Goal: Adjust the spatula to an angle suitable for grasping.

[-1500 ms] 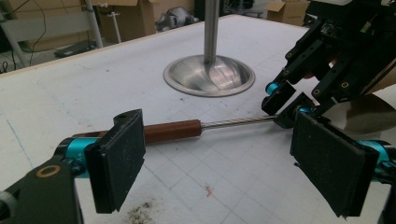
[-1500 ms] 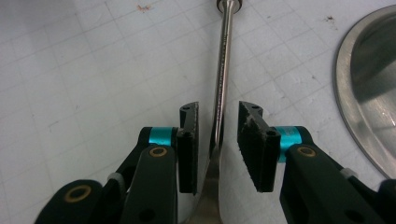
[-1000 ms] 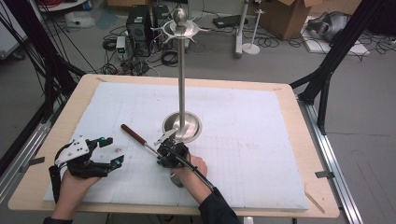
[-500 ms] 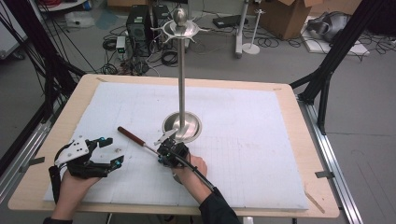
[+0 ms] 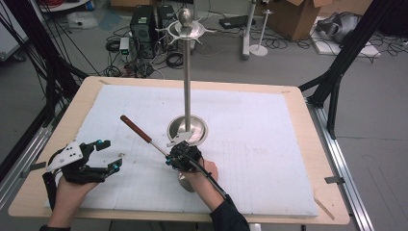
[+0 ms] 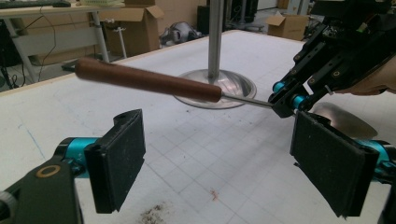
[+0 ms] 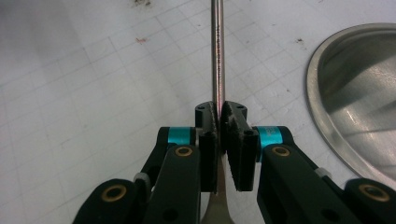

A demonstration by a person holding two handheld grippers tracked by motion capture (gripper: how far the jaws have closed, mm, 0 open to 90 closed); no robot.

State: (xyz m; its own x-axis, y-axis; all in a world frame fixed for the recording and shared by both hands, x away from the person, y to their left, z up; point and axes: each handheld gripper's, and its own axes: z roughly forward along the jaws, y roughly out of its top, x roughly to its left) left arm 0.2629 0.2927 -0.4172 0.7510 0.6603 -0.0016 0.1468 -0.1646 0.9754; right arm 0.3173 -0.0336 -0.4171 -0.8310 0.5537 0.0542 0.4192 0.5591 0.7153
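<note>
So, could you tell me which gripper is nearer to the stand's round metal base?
Right. The right gripper sits beside the base, gripping the utensil's shaft; the left gripper rests open, farther off.

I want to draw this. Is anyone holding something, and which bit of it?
The right tool pinches a ladle by its thin metal shaft, below the wooden handle. The left tool is open and holds nothing.

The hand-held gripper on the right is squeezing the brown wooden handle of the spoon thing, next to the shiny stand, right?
Not quite. The right hand-held gripper is squeezing the thin metal shaft, not the brown wooden handle, which sticks out free. The right gripper view shows it. It is indeed next to the shiny stand.
</note>
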